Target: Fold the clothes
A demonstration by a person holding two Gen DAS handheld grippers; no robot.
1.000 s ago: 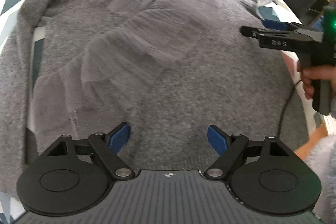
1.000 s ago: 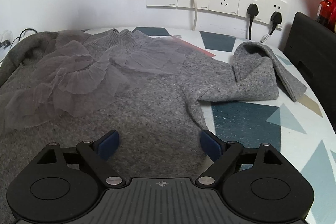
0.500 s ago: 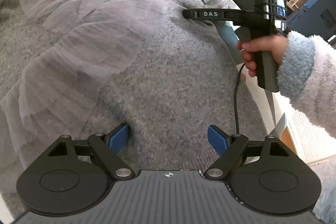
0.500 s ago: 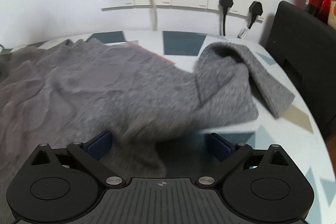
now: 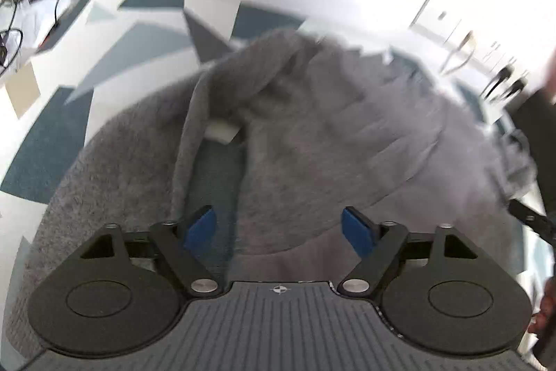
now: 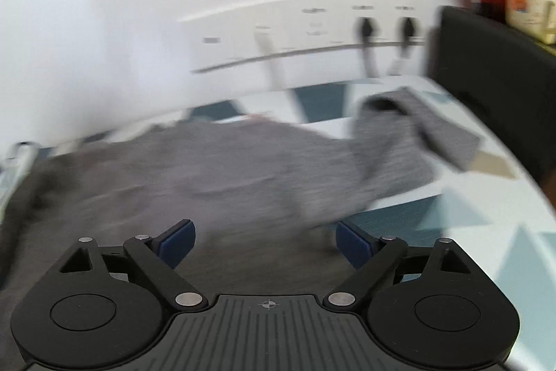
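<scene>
A grey knit sweater (image 5: 312, 141) with a sheer ruffle on its front lies spread on the patterned table (image 5: 45, 141). My left gripper (image 5: 279, 226) is open and empty, low over the sweater near the gap between its left sleeve (image 5: 139, 169) and the body. My right gripper (image 6: 266, 242) is open and empty over the sweater's right side (image 6: 215, 169). The folded right sleeve (image 6: 413, 134) lies ahead of it to the right. Both views are motion-blurred.
Wall sockets with plugs (image 6: 365, 26) run along the wall behind the table. A black chair back (image 6: 493, 65) stands at the right. Cables and small items (image 5: 21, 9) lie at the table's far left. The right gripper's tip (image 5: 528, 221) shows at the left view's edge.
The left gripper has swung left, from the sweater's right part to its left sleeve and armpit. The right gripper has moved a little and its view has blurred. Both stay open.
</scene>
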